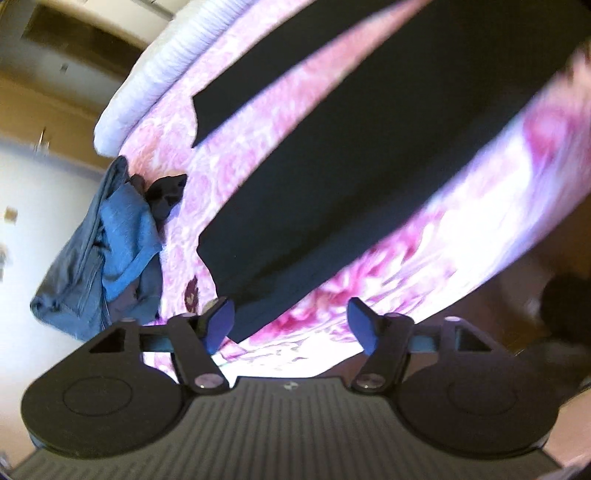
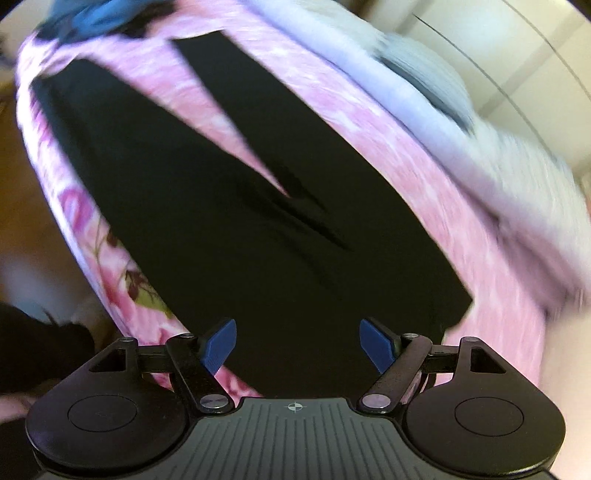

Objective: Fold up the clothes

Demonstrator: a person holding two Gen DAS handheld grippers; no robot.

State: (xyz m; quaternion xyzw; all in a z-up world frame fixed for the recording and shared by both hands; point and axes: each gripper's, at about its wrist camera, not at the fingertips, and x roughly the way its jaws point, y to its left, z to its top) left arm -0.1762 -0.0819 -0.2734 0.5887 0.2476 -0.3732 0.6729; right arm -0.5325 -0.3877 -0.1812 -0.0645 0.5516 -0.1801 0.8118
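A pair of black trousers [image 1: 351, 155] lies spread flat on a pink floral bedspread [image 1: 424, 266], legs apart. In the right wrist view the trousers [image 2: 258, 221] fill the middle, waist end nearest, with a few creases near the crotch. My left gripper [image 1: 291, 323] is open and empty, hovering just above the hem end of the nearer leg. My right gripper [image 2: 297, 345] is open and empty, above the waist end of the trousers. Both views are motion-blurred.
A heap of blue clothes [image 1: 107, 251] with a small dark garment [image 1: 166, 195] lies at the bed's far edge; the heap also shows in the right wrist view [image 2: 96, 18]. A white ribbed blanket [image 1: 155, 70] [image 2: 461, 122] runs along one side. Bare floor [image 2: 22, 192] borders the bed.
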